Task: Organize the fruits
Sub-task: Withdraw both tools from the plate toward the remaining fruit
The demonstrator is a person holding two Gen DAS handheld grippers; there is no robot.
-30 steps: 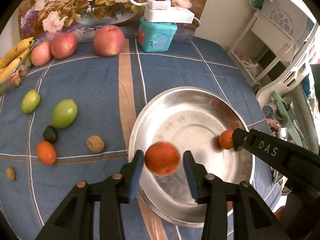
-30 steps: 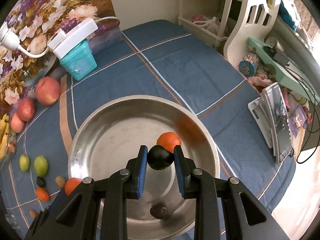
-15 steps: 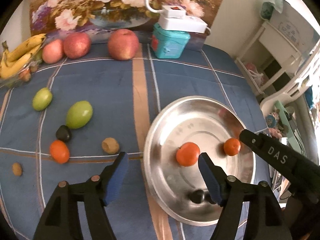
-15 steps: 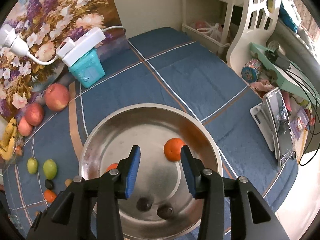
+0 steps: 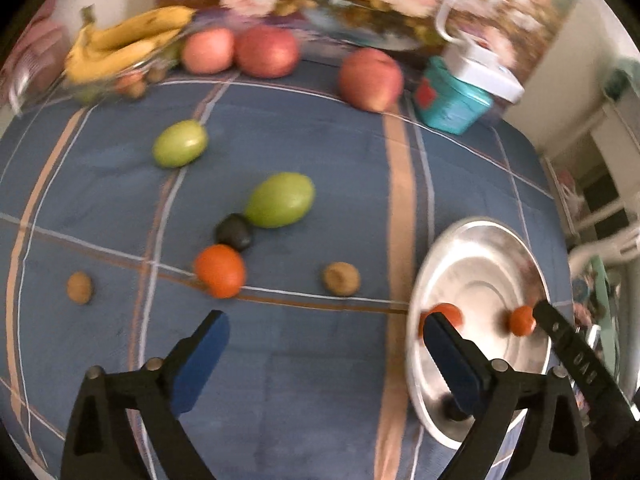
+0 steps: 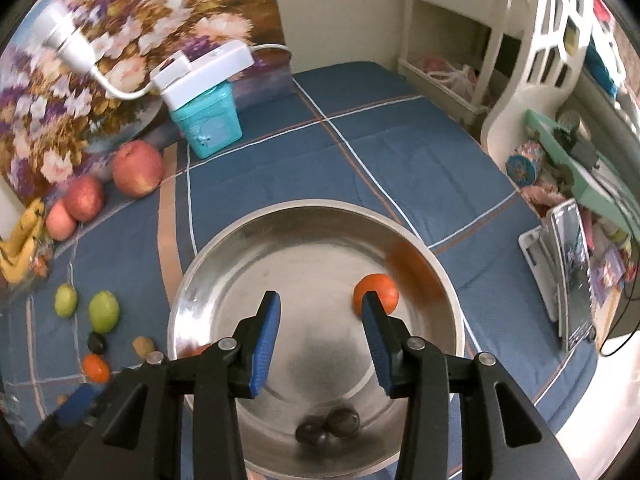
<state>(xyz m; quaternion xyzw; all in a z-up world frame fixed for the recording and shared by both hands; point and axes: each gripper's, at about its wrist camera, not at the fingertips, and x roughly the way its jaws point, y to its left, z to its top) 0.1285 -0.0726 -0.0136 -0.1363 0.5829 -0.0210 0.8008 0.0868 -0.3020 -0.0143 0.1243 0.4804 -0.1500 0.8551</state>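
A steel bowl (image 6: 304,220) holds an orange (image 6: 378,293) at its right and two dark fruits (image 6: 329,426) at its near side. My right gripper (image 6: 320,328) hovers open over the bowl with nothing between its fingers. In the left wrist view my left gripper (image 5: 324,348) is over the blue cloth, left of the bowl (image 5: 480,240); its jaws are opening wide and empty. Ahead of it lie an orange (image 5: 220,270), a dark fruit (image 5: 234,232), two green fruits (image 5: 280,199) (image 5: 180,143) and two small brown fruits (image 5: 341,278) (image 5: 80,287).
Three red apples (image 5: 266,56) and bananas in a glass dish (image 5: 120,44) line the back of the table by a flower painting. A teal box (image 5: 450,106) with a white power strip sits behind the bowl. Shelves and clutter stand off the table's right edge (image 6: 560,200).
The left gripper let its orange drop into the bowl, opened wide and swung left over the cloth. The right gripper released its dark fruit into the bowl and opened.
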